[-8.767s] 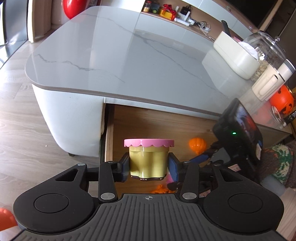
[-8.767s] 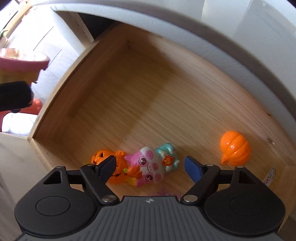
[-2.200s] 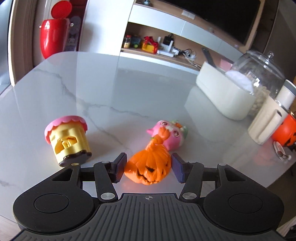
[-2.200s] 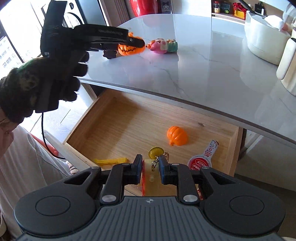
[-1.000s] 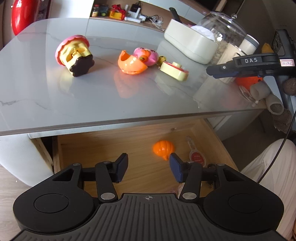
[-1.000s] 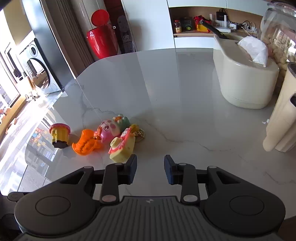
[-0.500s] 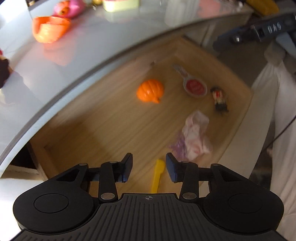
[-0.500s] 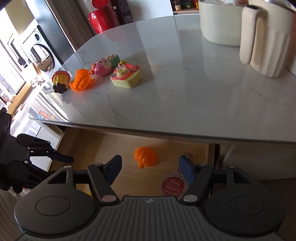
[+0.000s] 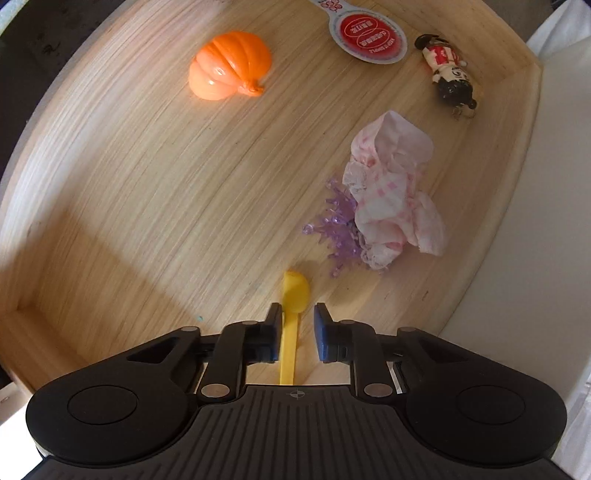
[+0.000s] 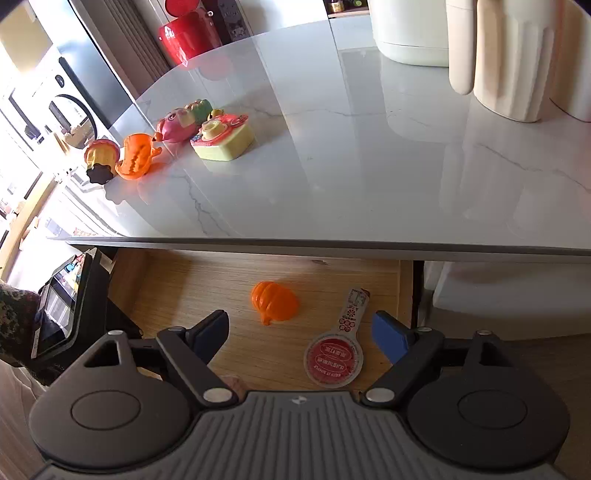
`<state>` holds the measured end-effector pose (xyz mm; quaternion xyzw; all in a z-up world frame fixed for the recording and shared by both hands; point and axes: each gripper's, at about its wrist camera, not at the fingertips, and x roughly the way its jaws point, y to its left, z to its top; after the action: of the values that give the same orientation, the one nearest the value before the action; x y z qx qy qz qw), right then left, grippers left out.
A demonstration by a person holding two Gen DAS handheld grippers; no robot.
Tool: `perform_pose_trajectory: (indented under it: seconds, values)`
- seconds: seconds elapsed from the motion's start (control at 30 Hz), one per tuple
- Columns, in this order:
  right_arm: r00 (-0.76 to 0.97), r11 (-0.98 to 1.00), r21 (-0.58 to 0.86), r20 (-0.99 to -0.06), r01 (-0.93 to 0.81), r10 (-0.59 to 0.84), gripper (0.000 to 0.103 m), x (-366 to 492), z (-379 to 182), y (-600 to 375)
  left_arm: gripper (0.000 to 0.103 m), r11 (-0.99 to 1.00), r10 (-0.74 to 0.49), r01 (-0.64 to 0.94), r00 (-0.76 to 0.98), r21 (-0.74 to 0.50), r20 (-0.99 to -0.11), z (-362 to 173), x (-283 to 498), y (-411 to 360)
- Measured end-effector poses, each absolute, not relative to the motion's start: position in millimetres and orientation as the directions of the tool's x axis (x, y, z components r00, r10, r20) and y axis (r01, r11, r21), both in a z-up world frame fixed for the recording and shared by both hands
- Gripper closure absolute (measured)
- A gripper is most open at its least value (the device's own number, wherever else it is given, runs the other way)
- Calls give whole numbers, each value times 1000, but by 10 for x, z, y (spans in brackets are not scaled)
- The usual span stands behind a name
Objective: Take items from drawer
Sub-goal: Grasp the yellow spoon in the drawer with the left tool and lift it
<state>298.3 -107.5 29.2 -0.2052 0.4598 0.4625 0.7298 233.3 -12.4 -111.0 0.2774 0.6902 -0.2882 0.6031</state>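
The open wooden drawer (image 9: 147, 184) holds an orange pumpkin (image 9: 229, 64), a red round lid with a white tab (image 9: 367, 40), a small doll keychain (image 9: 448, 74), a crumpled pink-white wrapper (image 9: 391, 192), purple plastic bits (image 9: 338, 225) and a yellow spoon (image 9: 291, 317). My left gripper (image 9: 297, 319) is low in the drawer, open narrowly, with the spoon's handle between its fingers and a gap on the right side. My right gripper (image 10: 299, 332) hangs wide open and empty above the drawer (image 10: 192, 280), near the pumpkin (image 10: 275, 301) and red lid (image 10: 334, 356).
On the marble tabletop (image 10: 369, 166) lie a yellow cup with a pink lid (image 10: 99, 158), an orange jack-o'-lantern (image 10: 136, 157), a pink toy (image 10: 181, 120) and a toy camera (image 10: 223, 136). A cream pitcher (image 10: 509, 55) and a white container (image 10: 410, 29) stand at the back right.
My left gripper has dropped into the drawer and narrowed around the yellow spoon. My right gripper has come lower and closer to the drawer, jaws spread a little wider.
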Motion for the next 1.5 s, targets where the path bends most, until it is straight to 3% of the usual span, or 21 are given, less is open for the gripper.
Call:
perform_pose_trajectory:
  seconds: [0.1,0.2,0.37,0.53,0.63,0.83,1.07,1.3,1.5]
  values:
    - [144,500,131,-868,-856,475,18,3024,262,-1075,87,689,9,720,-124,-84,-992,-1111,2347,-68]
    - [149,501,115,-877,-857,457,18,3023,224,-1057,92,695,15,719,-49,-25,-999,-1045,2345,11]
    - [171,471,55,-889,-881,424,18,2930,150,-986,94,749,-93,663,81,-16,-992,-675,2300,270]
    - [178,385,-14,-902,-923,394,18,2754,78,-903,94,852,-306,506,273,-134,-912,-189,2176,609]
    - [120,361,18,-927,-932,356,18,2691,1,-800,94,875,-343,452,330,-172,-879,-148,2119,715]
    - [174,239,-106,-943,-965,285,18,2395,-108,-401,94,806,-292,582,233,-108,-927,-111,2115,633]
    - [164,227,-93,-934,-969,318,18,2391,123,-459,90,708,-154,704,87,-49,-984,-285,2101,470]
    - [173,378,-14,-905,-926,389,16,2838,342,-910,90,654,26,754,-104,-62,-994,-695,2204,178]
    - [111,452,135,-872,-882,476,15,3109,438,-1083,86,658,129,752,-71,32,-989,-741,2251,76]
